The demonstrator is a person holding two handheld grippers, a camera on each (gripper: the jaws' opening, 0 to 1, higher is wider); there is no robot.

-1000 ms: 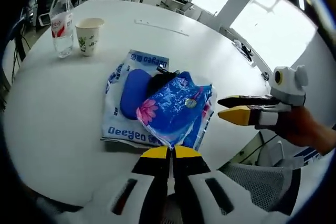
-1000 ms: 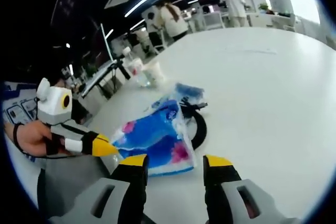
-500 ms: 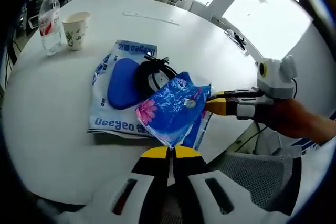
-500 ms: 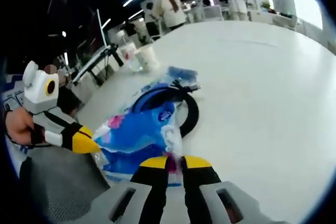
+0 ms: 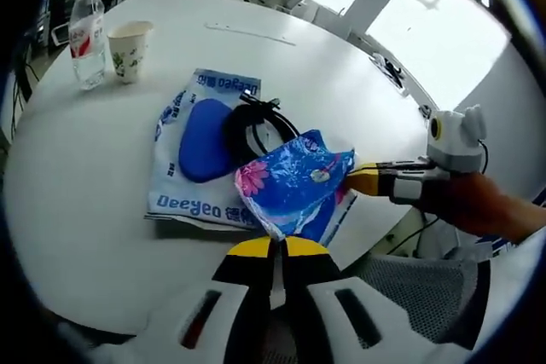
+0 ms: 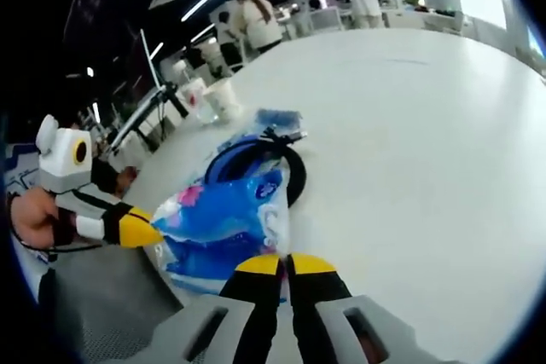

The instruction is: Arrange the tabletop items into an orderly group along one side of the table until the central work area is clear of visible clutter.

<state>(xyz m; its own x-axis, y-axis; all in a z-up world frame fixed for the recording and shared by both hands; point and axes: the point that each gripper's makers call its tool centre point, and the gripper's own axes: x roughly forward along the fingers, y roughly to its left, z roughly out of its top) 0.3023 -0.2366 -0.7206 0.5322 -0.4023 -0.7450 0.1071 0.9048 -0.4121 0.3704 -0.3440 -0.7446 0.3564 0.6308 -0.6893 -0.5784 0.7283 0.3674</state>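
Note:
A blue floral plastic packet (image 5: 294,187) hangs over the table's near edge, stretched between both grippers. My left gripper (image 5: 275,249) is shut on its lower corner. My right gripper (image 5: 351,179) comes in from the right and is shut on its other corner. In the right gripper view my right gripper (image 6: 286,263) pinches the packet (image 6: 223,210), and the left gripper (image 6: 147,232) holds its far corner. Under the packet lie a white and blue "Deeyeo" pack (image 5: 189,204), a blue oval object (image 5: 200,130) and a coiled black cable (image 5: 256,125).
A water bottle (image 5: 85,36) and a paper cup (image 5: 128,49) stand at the round white table's (image 5: 324,66) far left edge. A thin strip (image 5: 252,34) lies further back. A grey mesh chair (image 5: 409,296) sits below the table edge. People stand in the background (image 6: 256,19).
My right gripper, open a second ago, has closed on the packet's edge. The packet has lifted off the cable coil, which now shows more fully. The left gripper stays shut.

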